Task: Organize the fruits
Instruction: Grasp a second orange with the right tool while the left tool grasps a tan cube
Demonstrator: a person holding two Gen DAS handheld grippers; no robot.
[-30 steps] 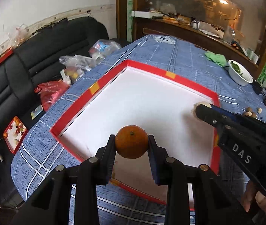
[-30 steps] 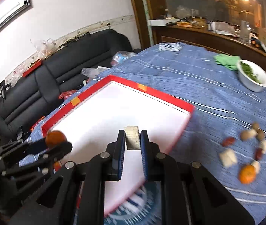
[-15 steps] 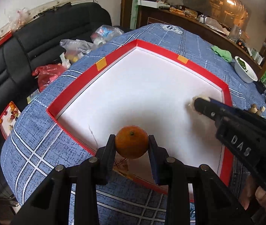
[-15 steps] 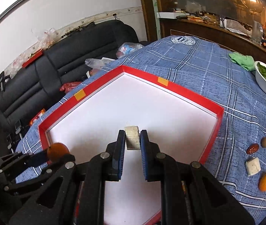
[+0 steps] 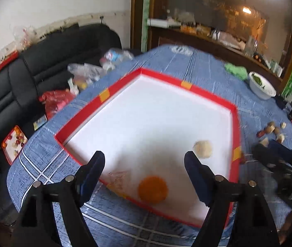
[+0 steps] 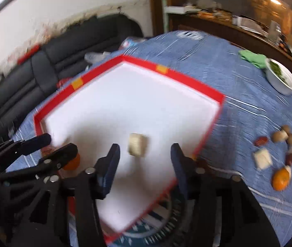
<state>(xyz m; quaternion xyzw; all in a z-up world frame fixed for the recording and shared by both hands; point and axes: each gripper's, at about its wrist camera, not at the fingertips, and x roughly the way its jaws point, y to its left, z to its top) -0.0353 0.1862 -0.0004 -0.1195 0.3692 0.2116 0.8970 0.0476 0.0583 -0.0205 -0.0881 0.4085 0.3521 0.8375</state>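
Note:
A white tray with a red rim lies on the blue tablecloth. My left gripper is opening, and the orange sits loose below its spread fingers, just inside the tray's near edge. My right gripper is opening too. The pale fruit cube is between its fingers with gaps on both sides, over the tray floor. In the left wrist view the cube is by the tray's right rim. In the right wrist view the left gripper half hides the orange.
Loose fruit lies on the cloth right of the tray: an orange, a pale cube, red dates and brown pieces. A white bowl of greens and a green cloth sit farther back. A black sofa stands on the left.
Both grippers went from shut to open. The orange left the left fingers and now lies in the tray. The cube came free of the right fingers.

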